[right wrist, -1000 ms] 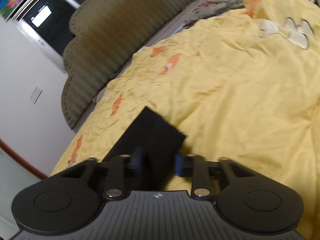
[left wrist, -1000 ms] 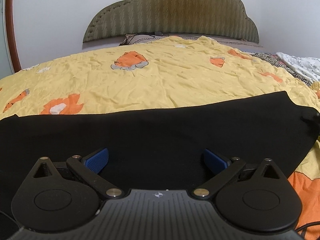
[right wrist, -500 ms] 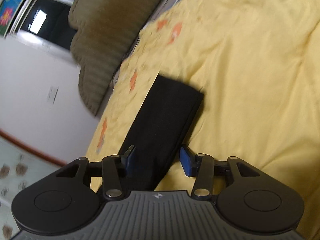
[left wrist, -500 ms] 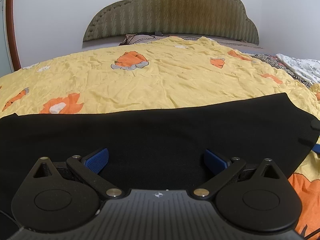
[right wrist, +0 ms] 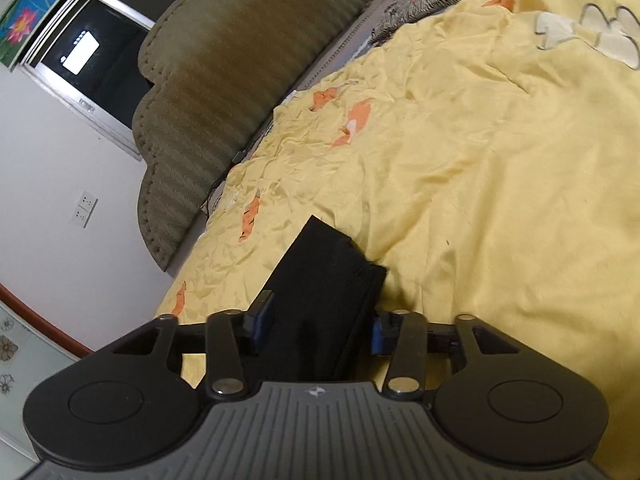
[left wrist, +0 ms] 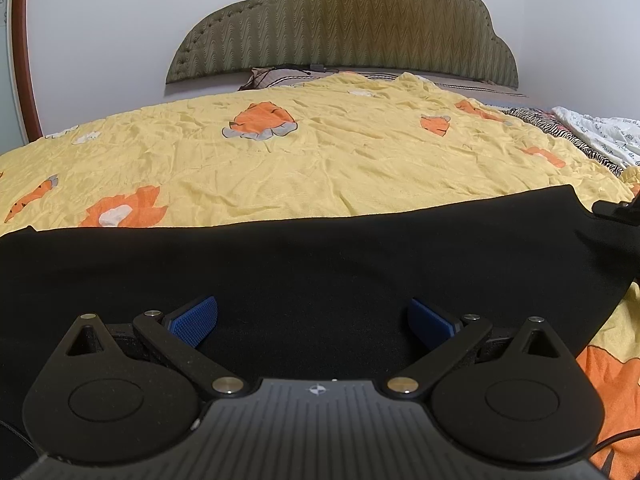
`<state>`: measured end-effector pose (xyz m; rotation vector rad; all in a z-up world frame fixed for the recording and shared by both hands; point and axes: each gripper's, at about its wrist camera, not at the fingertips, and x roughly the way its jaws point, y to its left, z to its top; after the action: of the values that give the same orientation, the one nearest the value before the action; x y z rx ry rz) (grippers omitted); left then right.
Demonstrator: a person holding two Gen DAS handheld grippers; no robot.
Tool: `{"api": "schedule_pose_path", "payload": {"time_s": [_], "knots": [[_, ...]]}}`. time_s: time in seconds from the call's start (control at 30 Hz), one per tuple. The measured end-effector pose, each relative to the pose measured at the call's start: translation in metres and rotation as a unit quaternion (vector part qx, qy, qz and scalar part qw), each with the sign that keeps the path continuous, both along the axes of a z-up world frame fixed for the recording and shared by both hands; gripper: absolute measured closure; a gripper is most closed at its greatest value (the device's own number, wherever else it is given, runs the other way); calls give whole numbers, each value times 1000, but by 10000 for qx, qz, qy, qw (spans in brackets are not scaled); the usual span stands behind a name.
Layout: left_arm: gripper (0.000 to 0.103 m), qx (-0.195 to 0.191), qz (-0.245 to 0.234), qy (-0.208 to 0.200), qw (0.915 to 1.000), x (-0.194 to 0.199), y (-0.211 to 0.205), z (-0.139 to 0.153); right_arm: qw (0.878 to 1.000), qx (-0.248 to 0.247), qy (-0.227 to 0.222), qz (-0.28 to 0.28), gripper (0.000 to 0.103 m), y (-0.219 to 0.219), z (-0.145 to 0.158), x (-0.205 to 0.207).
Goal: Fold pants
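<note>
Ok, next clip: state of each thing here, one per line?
black pants: folded into a long strip, lying flat across the yellow quilt.
left gripper: wide open over the pants, holding nothing.
right gripper: straddling one end of the pants, jaws have just been closing; contact unclear.

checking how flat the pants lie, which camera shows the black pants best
The left wrist view: the black pants stretch flat across the yellow quilt from edge to edge, with the far hem line clear. The right wrist view shows only one narrow end of them, seen lengthwise between the right tongs.
</note>
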<state>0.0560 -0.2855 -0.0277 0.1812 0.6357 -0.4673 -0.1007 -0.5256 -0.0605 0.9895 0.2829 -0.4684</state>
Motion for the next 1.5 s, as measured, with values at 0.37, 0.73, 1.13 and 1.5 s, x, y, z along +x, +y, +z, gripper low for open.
{"api": "schedule_pose_path", "payload": {"time_s": [0.37, 0.73, 1.13, 1.5], "knots": [[3, -88, -104, 61, 9999, 2, 2, 1, 9522, -2736, 1262, 504, 95, 71, 48, 27], [4, -1983, -804, 1618, 9634, 37, 1, 48, 8514, -4744, 1855, 1253, 95, 171, 52, 58], [31, -2884, -334, 3363, 8959, 77, -28, 19, 7877, -5575, 1882, 1824, 95, 234, 44, 56], [97, -2242, 89, 2223, 9488, 57, 34, 45, 7771, -5579, 1438, 2532, 95, 286, 42, 61]]}}
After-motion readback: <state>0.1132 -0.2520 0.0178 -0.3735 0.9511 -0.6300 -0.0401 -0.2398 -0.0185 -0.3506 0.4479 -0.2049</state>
